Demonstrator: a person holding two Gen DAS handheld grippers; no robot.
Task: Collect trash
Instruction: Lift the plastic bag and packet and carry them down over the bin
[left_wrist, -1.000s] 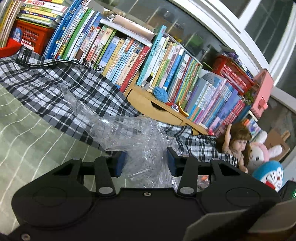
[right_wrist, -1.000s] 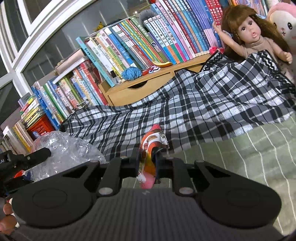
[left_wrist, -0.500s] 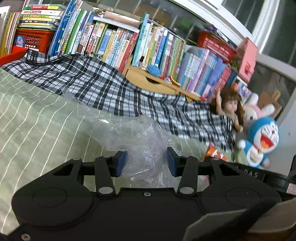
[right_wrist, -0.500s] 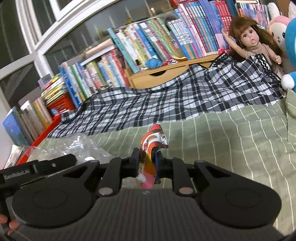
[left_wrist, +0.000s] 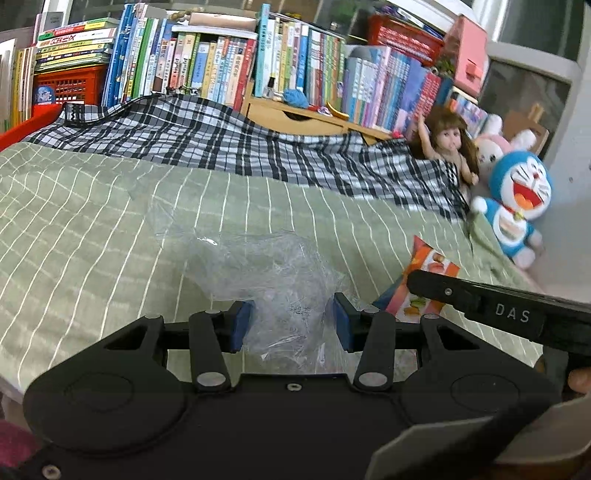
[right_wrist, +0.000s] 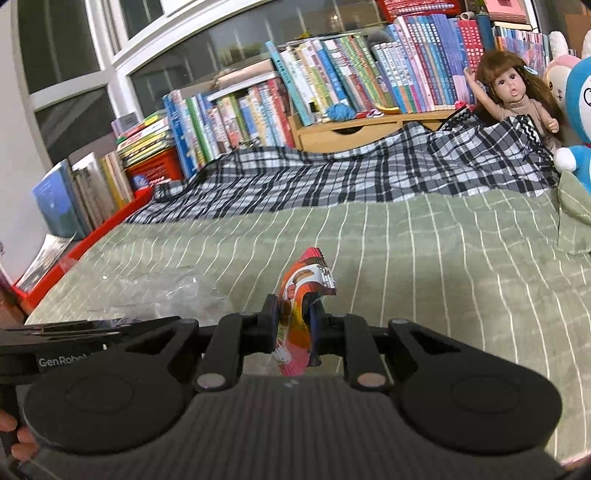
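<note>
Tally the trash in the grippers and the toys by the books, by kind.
Plastic bag: 1
Snack wrapper: 1
Doll: 1
Plush toys: 2, blue and pink
Total: 5

Under my fingers stretches the bed (left_wrist: 92, 229), covered in a green sheet with thin white stripes that shows some soft wrinkles. A black-and-white plaid blanket (left_wrist: 229, 147) lies rumpled across its far side, running the full width in front of the books. At the far right end a doll (left_wrist: 448, 144) leans on the blanket's edge, with a blue plush cat (left_wrist: 517, 206) sitting just beside it on the sheet and a pink plush rabbit (left_wrist: 491, 144) behind them. A red rail (right_wrist: 92, 240) borders the bed's left edge.
</note>
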